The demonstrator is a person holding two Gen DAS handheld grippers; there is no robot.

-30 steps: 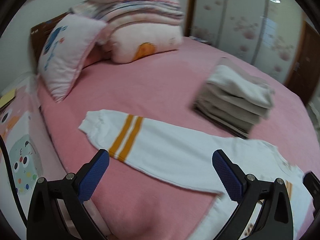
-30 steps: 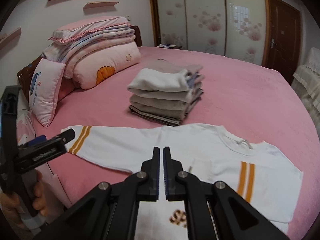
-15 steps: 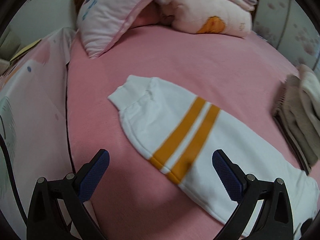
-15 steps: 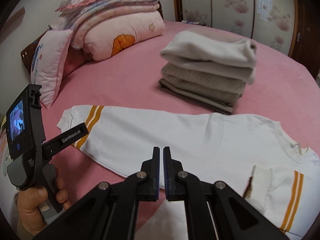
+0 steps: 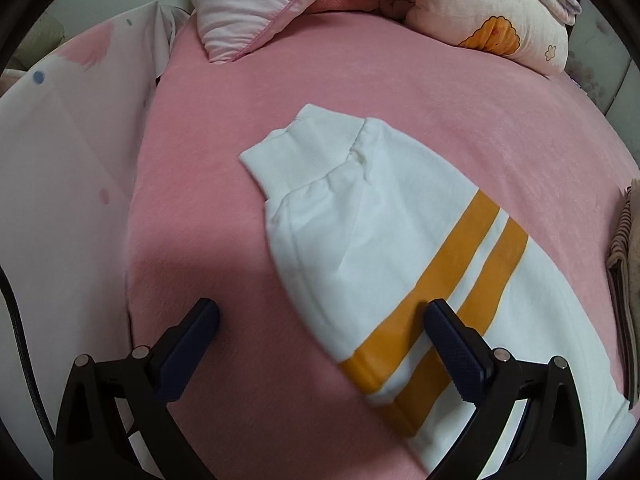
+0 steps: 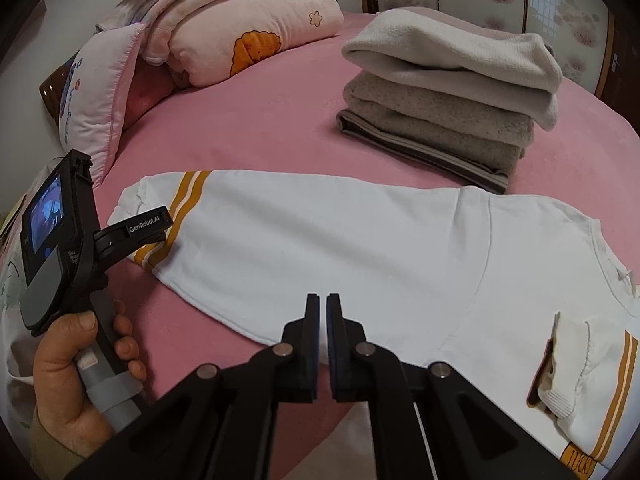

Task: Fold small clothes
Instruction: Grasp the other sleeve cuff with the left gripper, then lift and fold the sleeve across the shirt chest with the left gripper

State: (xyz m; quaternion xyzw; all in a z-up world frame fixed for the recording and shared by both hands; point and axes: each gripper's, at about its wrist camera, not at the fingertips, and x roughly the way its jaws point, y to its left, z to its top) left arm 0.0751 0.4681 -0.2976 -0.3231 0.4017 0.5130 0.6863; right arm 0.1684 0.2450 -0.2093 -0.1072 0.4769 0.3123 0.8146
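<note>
A white sweatshirt lies flat on the pink bed. Its left sleeve, with two orange stripes and a ribbed cuff, stretches out to the side. The other striped sleeve is folded onto the body at the right. My left gripper is open just above the sleeve's near edge: one fingertip is over the stripes, the other over bare sheet. In the right wrist view a hand holds it by the sleeve end. My right gripper is shut on nothing, above the near edge where sleeve meets body.
A stack of folded grey and cream clothes sits on the bed beyond the sweatshirt. Pink pillows and folded quilts are piled at the head of the bed. A patterned white cover drapes the bed's left side.
Both grippers have come down closer to the sweatshirt. The left one swung toward the striped cuff end, which now fills its view. The right one stayed shut, the left open.
</note>
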